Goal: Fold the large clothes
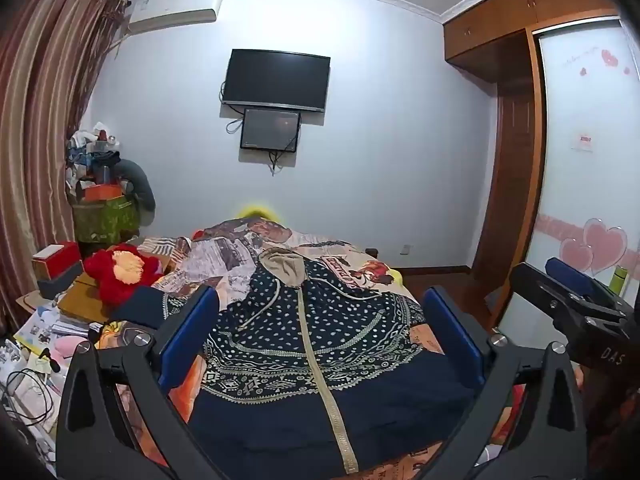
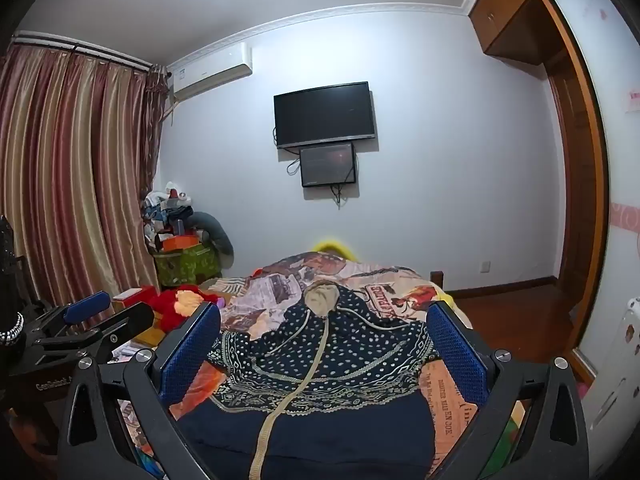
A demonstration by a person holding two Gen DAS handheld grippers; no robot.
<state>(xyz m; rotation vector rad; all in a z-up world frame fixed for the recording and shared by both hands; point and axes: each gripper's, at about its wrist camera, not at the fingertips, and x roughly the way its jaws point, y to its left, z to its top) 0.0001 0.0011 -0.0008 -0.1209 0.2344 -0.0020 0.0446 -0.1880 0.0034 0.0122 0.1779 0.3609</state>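
Observation:
A navy hooded jacket (image 1: 280, 412) with white dots, patterned bands and a beige zip lies spread face up on the bed, its beige-lined hood (image 1: 282, 266) pointing toward the far wall. My left gripper (image 1: 320, 293) hovers over the jacket's near end, open wide, with nothing between its blue pads. In the right wrist view the same jacket (image 2: 340, 360) lies below my right gripper (image 2: 324, 308), which is also open and empty. Each gripper shows at the edge of the other's view: the right gripper (image 1: 560, 284) and the left gripper (image 2: 108, 314).
The bed's printed quilt (image 1: 224, 256) lies bunched beyond the hood. A red plush toy (image 1: 116, 276) and a cluttered side table (image 1: 40, 340) stand to the left. A wardrobe (image 1: 508, 160) and wooden floor (image 2: 512, 312) are on the right. A TV (image 1: 276, 80) hangs on the far wall.

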